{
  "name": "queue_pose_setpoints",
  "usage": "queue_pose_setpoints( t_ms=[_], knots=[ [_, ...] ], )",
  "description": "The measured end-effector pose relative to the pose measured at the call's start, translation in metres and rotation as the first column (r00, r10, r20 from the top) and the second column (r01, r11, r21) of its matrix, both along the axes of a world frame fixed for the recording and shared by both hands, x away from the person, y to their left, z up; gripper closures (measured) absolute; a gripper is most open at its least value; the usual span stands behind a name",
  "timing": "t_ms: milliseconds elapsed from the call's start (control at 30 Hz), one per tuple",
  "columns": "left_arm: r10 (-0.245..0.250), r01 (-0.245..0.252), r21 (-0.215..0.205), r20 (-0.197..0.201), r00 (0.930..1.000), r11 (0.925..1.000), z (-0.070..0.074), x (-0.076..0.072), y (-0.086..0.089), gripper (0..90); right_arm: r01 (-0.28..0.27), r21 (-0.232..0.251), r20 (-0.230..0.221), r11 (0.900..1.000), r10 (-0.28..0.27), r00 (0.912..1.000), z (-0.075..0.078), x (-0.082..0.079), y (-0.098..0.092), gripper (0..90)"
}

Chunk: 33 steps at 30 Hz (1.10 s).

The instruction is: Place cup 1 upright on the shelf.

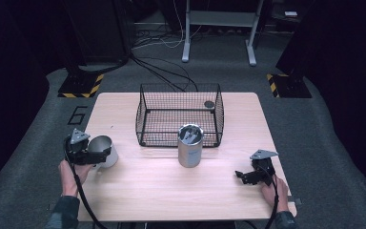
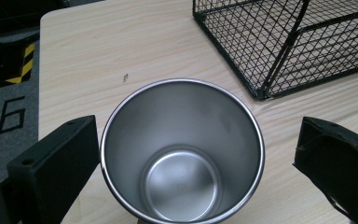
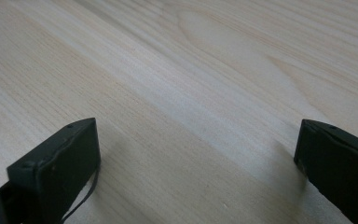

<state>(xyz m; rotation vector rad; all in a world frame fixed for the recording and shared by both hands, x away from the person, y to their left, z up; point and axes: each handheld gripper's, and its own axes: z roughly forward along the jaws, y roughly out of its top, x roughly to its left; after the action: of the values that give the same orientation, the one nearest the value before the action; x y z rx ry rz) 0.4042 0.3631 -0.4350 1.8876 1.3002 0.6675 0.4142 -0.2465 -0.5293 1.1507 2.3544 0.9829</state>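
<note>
— Steel cup (image 2: 182, 154): where do you have it?

— Between my left fingers (image 2: 56, 158), which stand apart on either side of it. The left one sits almost against the rim, the right one has a clear gap, so nothing is clamped yet. The cup stands upright and empty at the near left of the desk (image 1: 138, 191), mouth towards my left gripper (image 1: 89, 153).

— How would you close well?

— I'd judge it best to shift a little right first, so both fingers meet the wall together; otherwise the near one may push the cup sideways. Thin, smooth steel will probably slip, so I'd close low on the body, slowly and squarely.

— And the other hand?

— My right gripper (image 1: 240, 175) rests at the near right, fingers wide apart over bare wood. Further out, a taller steel canister (image 1: 190, 145) stands mid-desk, just in front of the wire basket (image 1: 178, 114) at the far side.
</note>
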Motion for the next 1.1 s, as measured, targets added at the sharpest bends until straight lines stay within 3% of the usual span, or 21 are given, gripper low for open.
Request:
queue_pose_setpoints(
  t_ms=[133, 567, 1100],
  knots=[
    [-0.004, 0.004, 0.001, 0.011, 0.9999, 1.0000, 0.005, 0.002, -0.003, 0.0, 0.000, 0.000, 0.000, 1.000, 0.000, 1.0000, 0.000, 0.000, 0.000, 0.0],
    [-0.088, 0.087, 0.027, 0.047, 0.9950, 0.9959, 0.027, 0.003, -0.036, 0.0, 0.001, 0.001, 0.000, 1.000, -0.001, 1.0000, 0.000, 0.000, 0.000, 0.0],
    [-0.208, 0.206, 0.034, 0.084, 0.9745, 0.9780, 0.046, 0.002, -0.076, 0.0, 0.001, 0.001, 0.000, 1.000, -0.001, 1.0000, 0.000, 0.000, 0.000, 0.0]
  ],
)
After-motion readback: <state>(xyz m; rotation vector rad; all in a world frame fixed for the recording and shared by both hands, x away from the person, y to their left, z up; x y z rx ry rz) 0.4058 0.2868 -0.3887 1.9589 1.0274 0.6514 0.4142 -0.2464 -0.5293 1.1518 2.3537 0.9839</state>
